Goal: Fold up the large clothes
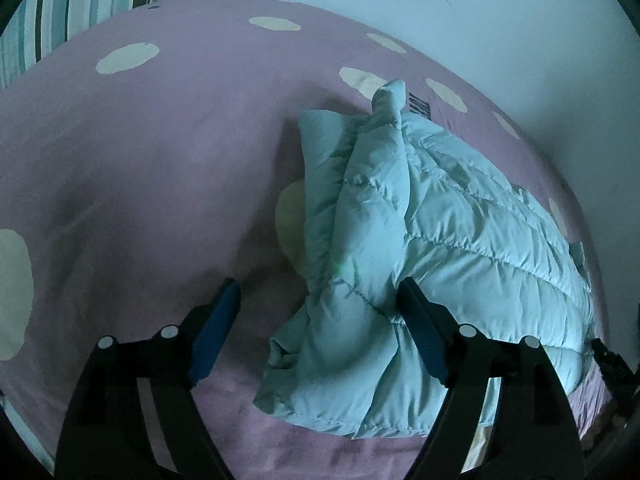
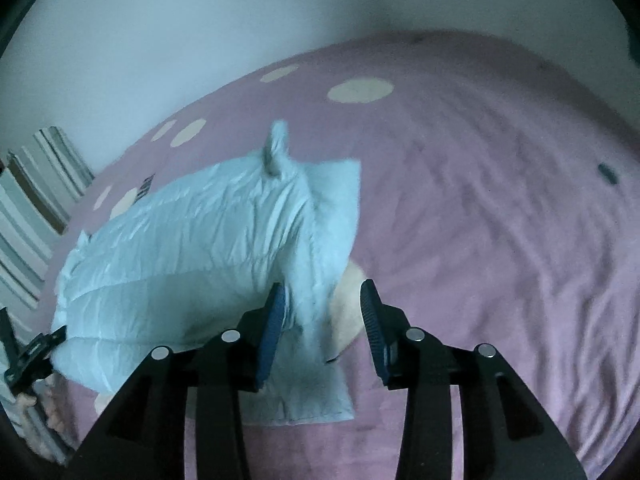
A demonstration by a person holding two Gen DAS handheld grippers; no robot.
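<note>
Two sets of black tongs with blue pads hover over a pale blue quilted puffer jacket (image 1: pixel 440 240) lying bunched on a pink bedsheet with cream dots (image 1: pixel 140 160). The left tongs (image 1: pixel 320 292) stand wide apart, the jacket's crumpled near edge sitting between and just beyond their tips, nothing clamped. The right tongs (image 2: pixel 324 292) are likewise apart, a hanging fold of the jacket (image 2: pixel 200 240) between them, not pinched; that view is blurred. A twisted sleeve end (image 1: pixel 390 100) pokes up at the far side of the heap, well beyond both tools.

Risk appears to lie in the padding: it looks thick and slippery, so a shallow bite could slide off mid-lift and let the fold collapse. Closing on several layers at once could drag the whole bundle rather than turn one panel. The upright sleeve may spring loose and spoil any neat fold. Striped bedding (image 1: pixel 80 4) sits far left.
</note>
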